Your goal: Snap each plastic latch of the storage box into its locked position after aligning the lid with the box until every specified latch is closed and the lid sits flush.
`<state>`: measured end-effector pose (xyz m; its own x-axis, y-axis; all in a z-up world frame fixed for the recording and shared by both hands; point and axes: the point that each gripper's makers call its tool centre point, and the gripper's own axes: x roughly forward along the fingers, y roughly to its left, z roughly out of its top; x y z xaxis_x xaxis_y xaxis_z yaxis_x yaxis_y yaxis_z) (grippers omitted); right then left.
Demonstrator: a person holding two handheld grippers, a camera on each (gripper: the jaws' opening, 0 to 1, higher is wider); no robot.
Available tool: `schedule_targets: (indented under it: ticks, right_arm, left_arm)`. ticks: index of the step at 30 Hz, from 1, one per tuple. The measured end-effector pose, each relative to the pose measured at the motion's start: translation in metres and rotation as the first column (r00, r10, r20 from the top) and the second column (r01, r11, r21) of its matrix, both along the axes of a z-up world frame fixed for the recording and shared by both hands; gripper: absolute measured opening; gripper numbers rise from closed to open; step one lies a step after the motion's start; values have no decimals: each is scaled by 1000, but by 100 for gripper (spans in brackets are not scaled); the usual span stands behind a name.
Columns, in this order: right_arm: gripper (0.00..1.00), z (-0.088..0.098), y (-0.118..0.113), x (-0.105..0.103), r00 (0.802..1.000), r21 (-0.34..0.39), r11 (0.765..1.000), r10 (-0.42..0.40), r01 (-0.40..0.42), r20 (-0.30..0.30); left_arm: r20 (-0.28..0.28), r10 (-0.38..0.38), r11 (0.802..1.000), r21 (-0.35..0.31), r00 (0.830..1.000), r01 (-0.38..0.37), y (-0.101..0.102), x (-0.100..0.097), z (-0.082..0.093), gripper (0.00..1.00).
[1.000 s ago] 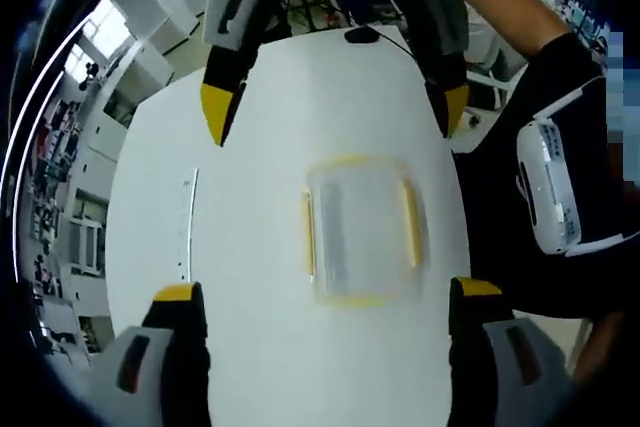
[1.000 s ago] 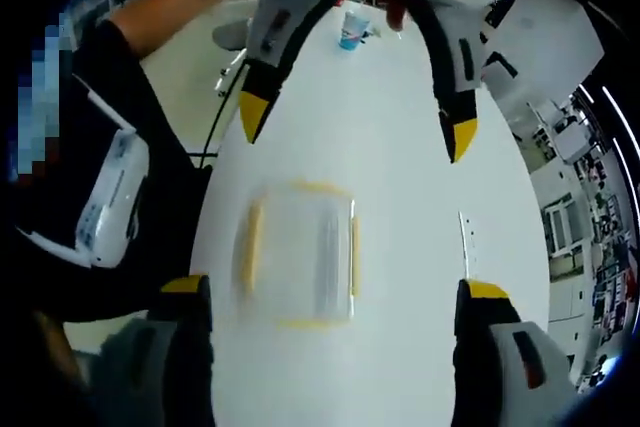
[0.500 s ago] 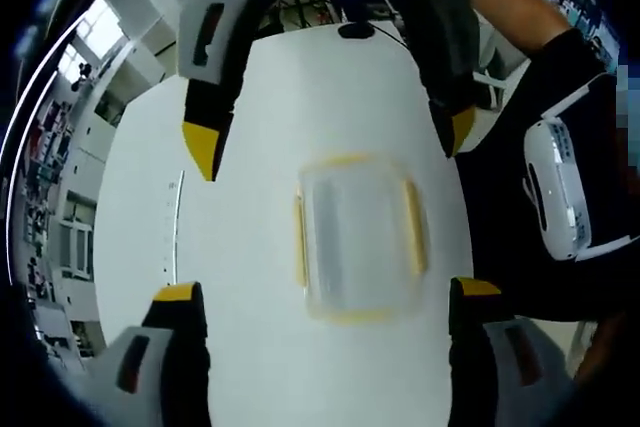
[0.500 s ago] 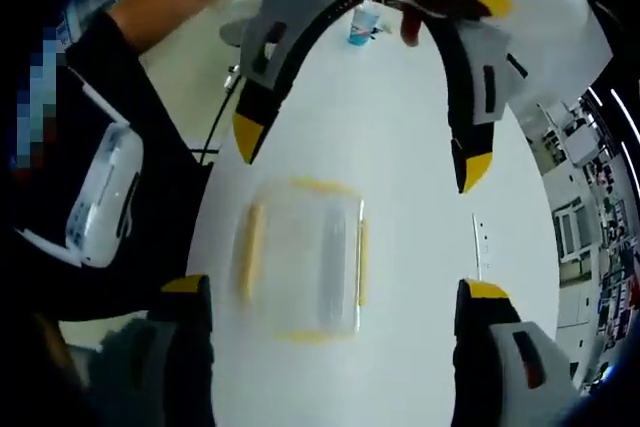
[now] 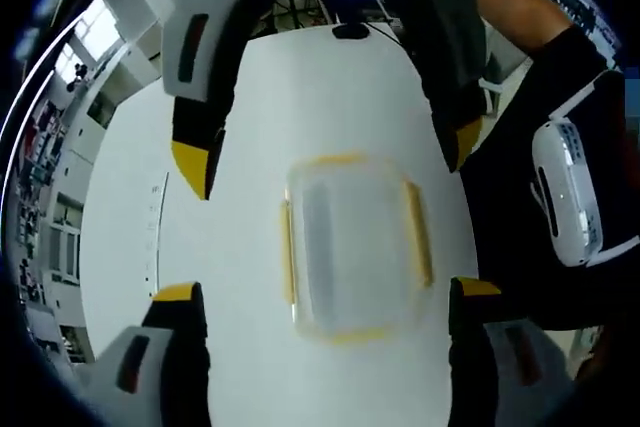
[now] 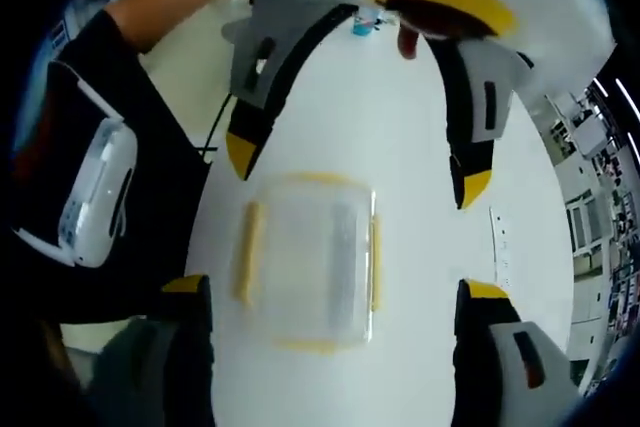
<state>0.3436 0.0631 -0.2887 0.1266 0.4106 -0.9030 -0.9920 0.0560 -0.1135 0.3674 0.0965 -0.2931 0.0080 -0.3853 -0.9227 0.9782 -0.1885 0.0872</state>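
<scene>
A clear storage box [image 5: 350, 247] with yellow latches along its edges lies flat on the white table [image 5: 250, 77], lid on. Whether the latches are snapped down is too blurred to tell. In the left gripper view my left gripper [image 5: 327, 290] is open, its yellow tips straddling the box's near end. My right gripper [image 5: 325, 152] comes from the top, open wide over the far end. In the right gripper view the same box [image 6: 308, 259] sits between my right gripper's [image 6: 336, 287] spread tips, with the left gripper [image 6: 356, 169] open opposite. Neither holds anything.
The person's dark sleeve with a white strapped device [image 5: 565, 192] is beside the table edge next to the box, the device [image 6: 90, 192] seen again on the other side. A small cup [image 6: 366, 22] stands at the table's far end. A thin ruler-like strip [image 5: 155, 237] lies on the table.
Both cameras have come closer to the box, which now looks larger. Each opposite gripper has come lower and nearer over it. The box itself has not moved.
</scene>
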Motion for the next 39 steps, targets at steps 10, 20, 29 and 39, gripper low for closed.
schedule_targets:
  ticks: [10, 20, 29, 39]
  right_arm:
    - [100, -24, 2, -5, 1000, 2, 1000, 3, -3, -28]
    - [100, -41, 4, -3, 999, 12, 1000, -3, 3, -54]
    - [100, -56, 6, -1, 997, 13, 1000, -9, 10, -76]
    - [100, -64, 6, -2, 995, 39, 999, -16, 20, -102]
  left_arm:
    - [-54, 13, 1000, -10, 998, -13, -8, -4, -25, 100]
    - [-43, 8, 1000, -15, 999, -9, -11, -1, -46, 100]
    - [-69, 12, 1000, -16, 998, -14, -8, -4, -60, 100]
    - [-69, 12, 998, -61, 998, -16, -13, -4, -67, 100]
